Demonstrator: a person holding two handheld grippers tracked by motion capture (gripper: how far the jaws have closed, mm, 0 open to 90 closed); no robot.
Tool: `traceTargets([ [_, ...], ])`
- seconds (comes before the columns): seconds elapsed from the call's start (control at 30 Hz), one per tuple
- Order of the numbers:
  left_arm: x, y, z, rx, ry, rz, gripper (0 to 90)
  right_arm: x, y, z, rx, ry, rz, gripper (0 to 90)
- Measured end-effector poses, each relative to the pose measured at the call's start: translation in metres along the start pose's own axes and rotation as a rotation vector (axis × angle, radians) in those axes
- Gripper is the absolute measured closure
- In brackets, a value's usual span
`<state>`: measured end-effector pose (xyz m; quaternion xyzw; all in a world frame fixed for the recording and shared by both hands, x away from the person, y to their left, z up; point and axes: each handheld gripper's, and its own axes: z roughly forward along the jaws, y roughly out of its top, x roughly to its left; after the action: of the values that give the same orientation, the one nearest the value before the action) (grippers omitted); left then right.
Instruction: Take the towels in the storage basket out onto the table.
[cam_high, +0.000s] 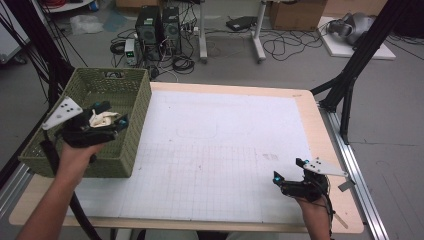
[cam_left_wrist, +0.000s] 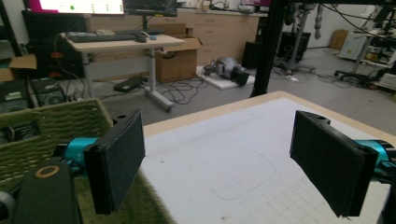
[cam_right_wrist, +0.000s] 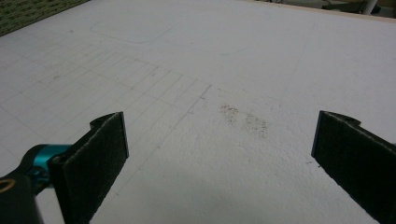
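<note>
Left gripper (cam_high: 111, 114): I am holding it jaws apart, gripping nothing, above the woven green basket (cam_high: 134, 120) | thing: crumpled cream cloth (cam_high: 101, 118) lying in the basket, just below and between the jaws, long axis unclear | right gripper (cam_high: 289, 170): I am resting it open, well apart, near the white foam board (cam_high: 215, 150) edge | left hand nearer.

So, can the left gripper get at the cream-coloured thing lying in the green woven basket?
Probably yes: the left gripper hangs open right over the cream-coloured thing, inside the green woven basket, nothing between.
</note>
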<state>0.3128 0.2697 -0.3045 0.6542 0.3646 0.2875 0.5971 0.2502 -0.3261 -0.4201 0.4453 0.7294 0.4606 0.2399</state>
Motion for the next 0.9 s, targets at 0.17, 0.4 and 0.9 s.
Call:
traceTargets([
  [0.17, 0.034, 0.007, -0.002, 0.023, 0.05, -0.013, 17.8, 0.001, 0.001, 0.001, 0.002, 0.003, -0.006, 2.9],
  [0.4, 0.079, -0.006, 0.009, 0.094, 0.118, -0.063, 18.4, 0.001, 0.001, 0.004, 0.009, 0.003, -0.009, 2.9],
  [0.9, 0.133, -0.054, 0.037, 0.308, 0.269, -0.166, 18.3, 0.002, 0.0, 0.006, 0.021, -0.008, -0.024, 2.9],
])
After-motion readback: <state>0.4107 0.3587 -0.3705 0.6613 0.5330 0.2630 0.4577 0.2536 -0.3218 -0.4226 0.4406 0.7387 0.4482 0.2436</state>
